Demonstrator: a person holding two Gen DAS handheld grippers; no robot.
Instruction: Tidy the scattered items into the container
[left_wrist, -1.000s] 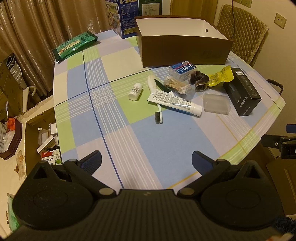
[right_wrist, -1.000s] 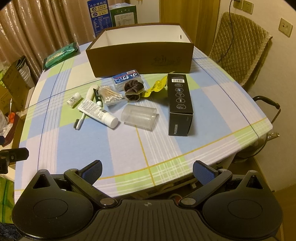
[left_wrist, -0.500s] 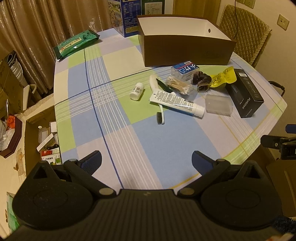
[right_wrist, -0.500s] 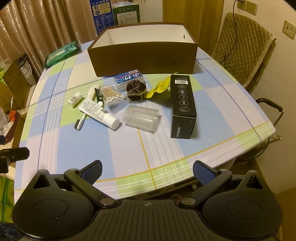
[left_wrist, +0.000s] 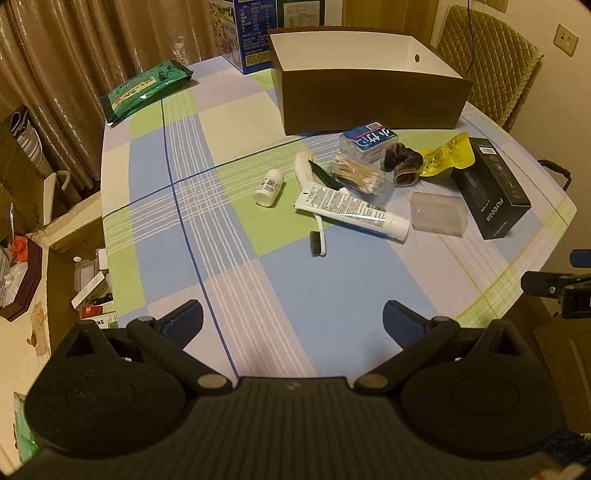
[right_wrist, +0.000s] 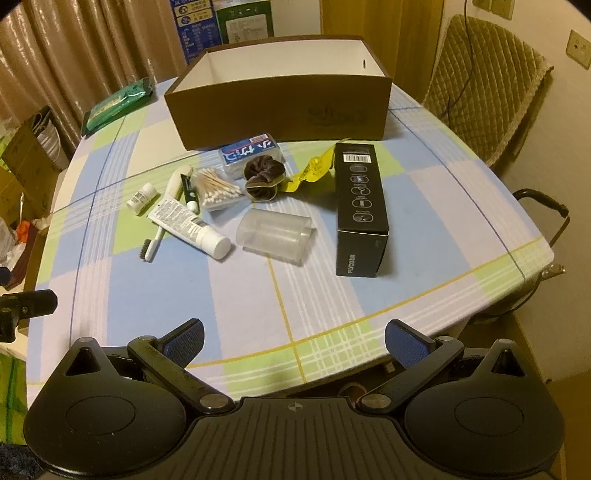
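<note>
Both claws, left claw (left_wrist: 292, 317) and right claw (right_wrist: 293, 338), are released, jaws spread wide with blue ribbed pads, hovering over the near edge of the counter (right_wrist: 155, 295), which is draped in a plaid cloth of blue, green and lavender blocks.

Far left: a green foil pack (right_wrist: 118, 102), flat, its lettering too small to read. Near it toward the centre lies a small white bottle (right_wrist: 141, 198) on its side with a printed label. Next, a white toothbrush (right_wrist: 162, 218) with dark bristles passes under a white tube (right_wrist: 190, 227) covered in fine print, cap pointing right. A dark green stick (right_wrist: 187, 190) lies beside the toothbrush handle. Just right, a clear pack of cotton swabs (right_wrist: 218, 188), wooden stems. Behind it, a clear case (right_wrist: 248, 153) with a blue and white label in unread script. A brown velvet scrunchie (right_wrist: 264, 177) touches a crinkled yellow wrapper (right_wrist: 308, 171). Nearer, a frosted plastic case (right_wrist: 275, 234), rounded, lies alone. Right: a black carton (right_wrist: 361, 206), long, with a barcode, icon row and end lettering "FLYCO".

Far centre: the box (right_wrist: 277, 103), brown cardboard outside, white inside, with a faint stamped logo; no scattered item is seen inside it.
</note>
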